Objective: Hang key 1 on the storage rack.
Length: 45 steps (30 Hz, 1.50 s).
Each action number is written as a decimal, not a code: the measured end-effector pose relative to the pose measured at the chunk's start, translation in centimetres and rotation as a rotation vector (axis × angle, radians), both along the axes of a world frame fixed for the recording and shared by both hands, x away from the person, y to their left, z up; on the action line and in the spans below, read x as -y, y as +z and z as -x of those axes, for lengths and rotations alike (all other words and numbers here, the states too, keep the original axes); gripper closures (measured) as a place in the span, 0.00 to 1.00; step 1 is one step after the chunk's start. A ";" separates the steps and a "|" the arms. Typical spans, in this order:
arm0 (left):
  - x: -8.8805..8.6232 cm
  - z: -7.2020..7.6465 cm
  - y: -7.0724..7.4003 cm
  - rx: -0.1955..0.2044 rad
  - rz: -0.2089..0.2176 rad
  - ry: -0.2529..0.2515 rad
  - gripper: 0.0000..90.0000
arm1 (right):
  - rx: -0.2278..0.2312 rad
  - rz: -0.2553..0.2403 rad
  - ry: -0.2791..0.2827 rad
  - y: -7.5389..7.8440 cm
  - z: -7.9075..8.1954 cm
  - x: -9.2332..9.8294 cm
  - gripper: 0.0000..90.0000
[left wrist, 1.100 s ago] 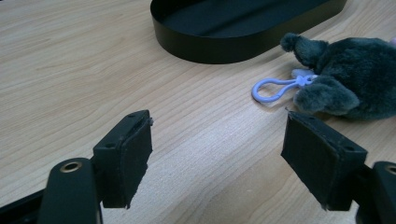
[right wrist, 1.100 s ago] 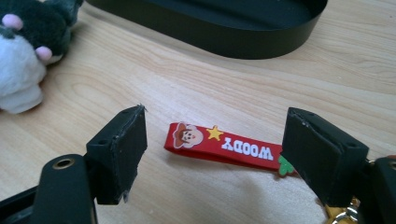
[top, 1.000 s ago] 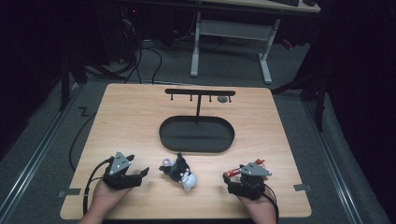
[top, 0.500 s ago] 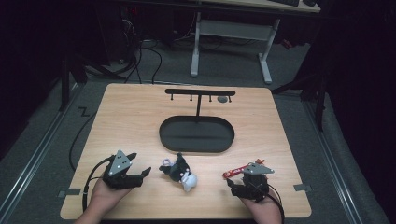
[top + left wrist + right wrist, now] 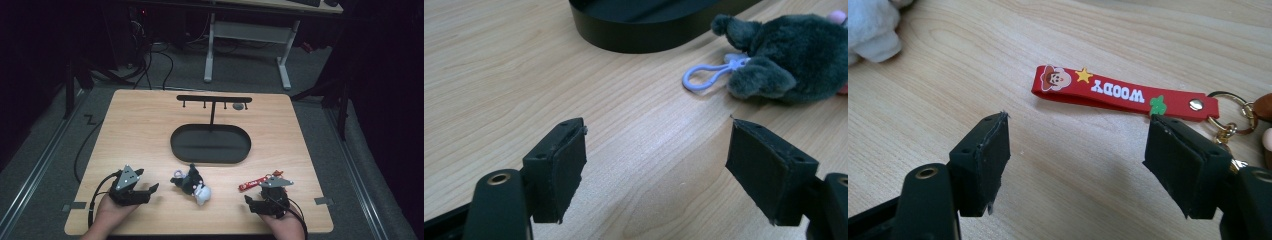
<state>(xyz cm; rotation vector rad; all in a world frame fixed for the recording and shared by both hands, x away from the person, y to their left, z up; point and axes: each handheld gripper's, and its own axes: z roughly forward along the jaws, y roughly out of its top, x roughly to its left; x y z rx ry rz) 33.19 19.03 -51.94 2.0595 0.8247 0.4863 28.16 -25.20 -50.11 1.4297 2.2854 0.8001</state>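
A dark grey and white plush keychain (image 5: 192, 184) lies on the wooden table between my grippers, its lilac clip (image 5: 704, 77) pointing at the black oval tray (image 5: 210, 145). My left gripper (image 5: 150, 191) rests to the plush's left, open, with bare wood between its pads (image 5: 656, 165). A red "WOODY" strap keychain (image 5: 252, 184) lies flat just beyond my right gripper (image 5: 251, 202). That gripper's jaws (image 5: 1078, 160) have just been closing a little and stand open over bare wood. The strap (image 5: 1118, 92) ends in a gold ring with a brown charm (image 5: 1233, 120).
A black T-shaped hanger stand (image 5: 214, 100) with small pegs rises from the tray's far side, a small grey thing (image 5: 239, 106) under its right end. The tray's wall (image 5: 639, 35) is close ahead of the left gripper. Desk legs and cables stand on the floor beyond the table.
My right gripper has drawn back slightly toward the near edge, uncovering more of the red strap. The left gripper and the plush have not moved.
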 end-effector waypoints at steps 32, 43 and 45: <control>0.6 0.8 0.0 0.003 0.005 -0.096 0.27 | -0.231 0.148 0.001 1.7 -0.6 -0.3 0.34; 0.7 0.8 -0.1 0.000 -0.003 -0.107 0.27 | -0.279 0.161 -0.008 2.5 -0.8 1.6 0.38; 0.7 0.8 -0.1 0.000 -0.004 -0.109 0.27 | -0.283 0.161 -0.011 2.7 -1.0 2.0 0.37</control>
